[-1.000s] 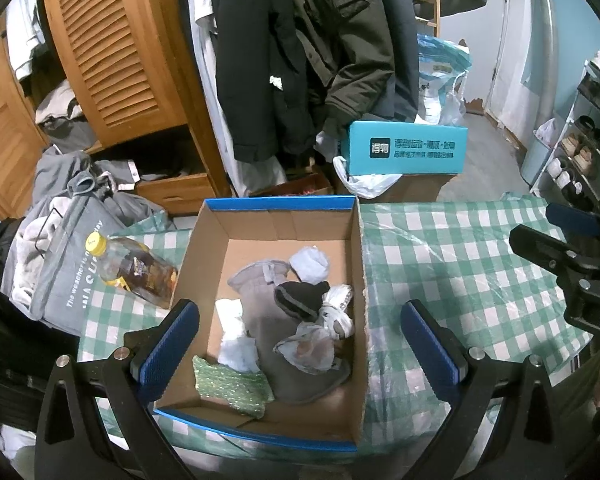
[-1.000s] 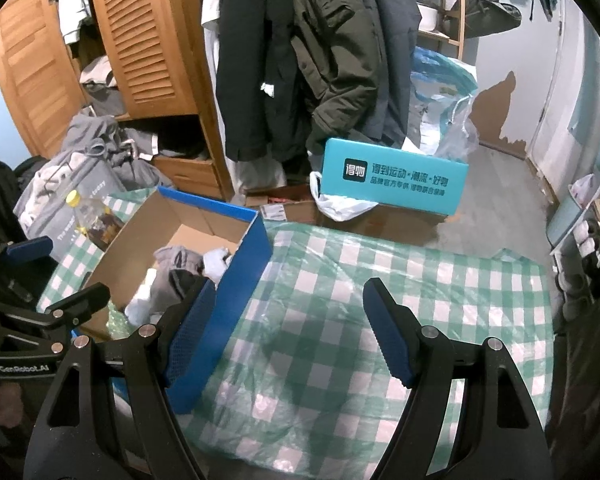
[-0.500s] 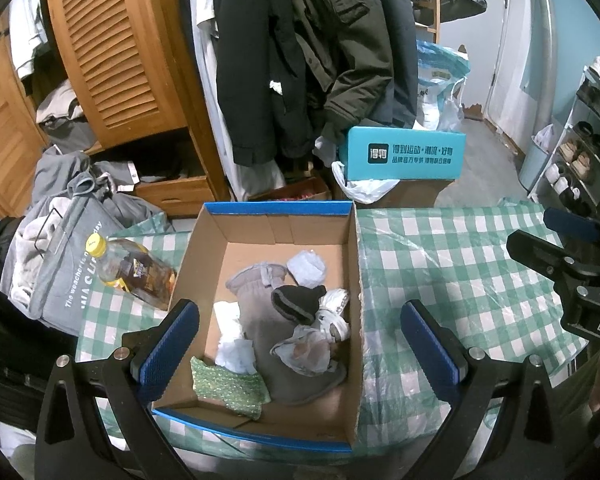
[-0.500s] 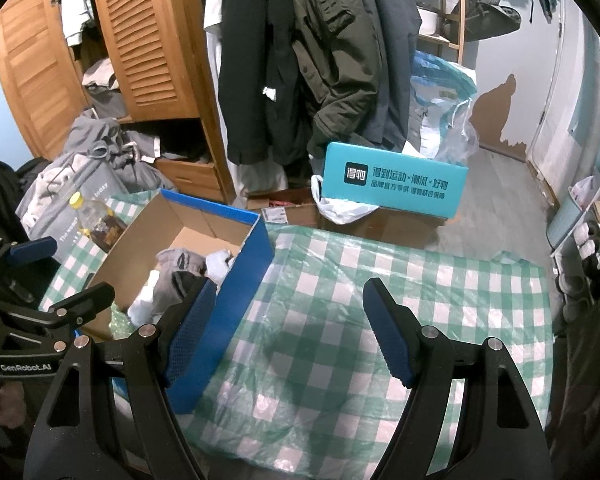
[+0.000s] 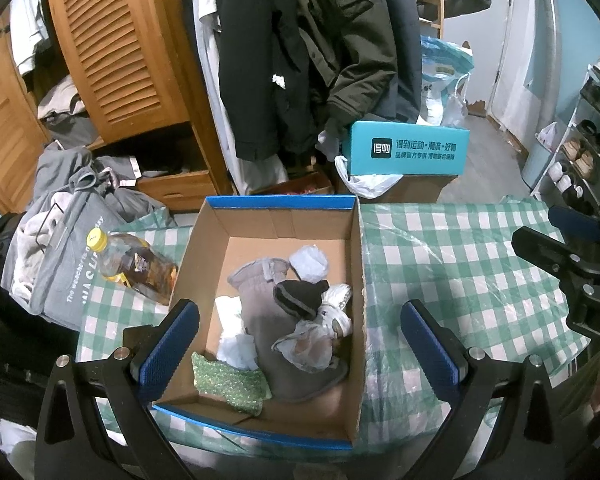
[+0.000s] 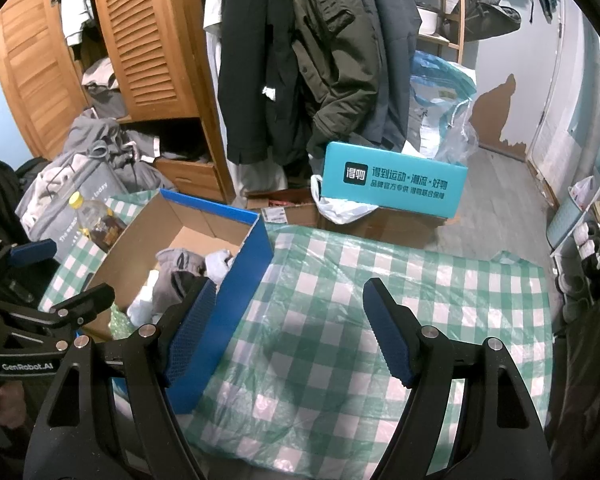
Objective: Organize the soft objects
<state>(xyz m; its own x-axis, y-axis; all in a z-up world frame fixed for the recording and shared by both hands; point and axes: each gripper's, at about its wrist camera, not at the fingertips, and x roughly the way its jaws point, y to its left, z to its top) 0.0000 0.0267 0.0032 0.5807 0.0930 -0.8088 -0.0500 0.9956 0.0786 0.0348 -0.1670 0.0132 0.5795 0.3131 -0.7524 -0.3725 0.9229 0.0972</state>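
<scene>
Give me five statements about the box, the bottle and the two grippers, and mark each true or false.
1. The cardboard box holds soft items, including a green knitted piece. True.
2. The bottle stands inside the box. False: it lies on the checked cloth beside the box.
3. The left gripper grips a sock. False: its jaws are open and empty.
4. The right gripper is open over the cloth. True.
5. The teal box sits on the cloth. False: it rests beyond it.
</scene>
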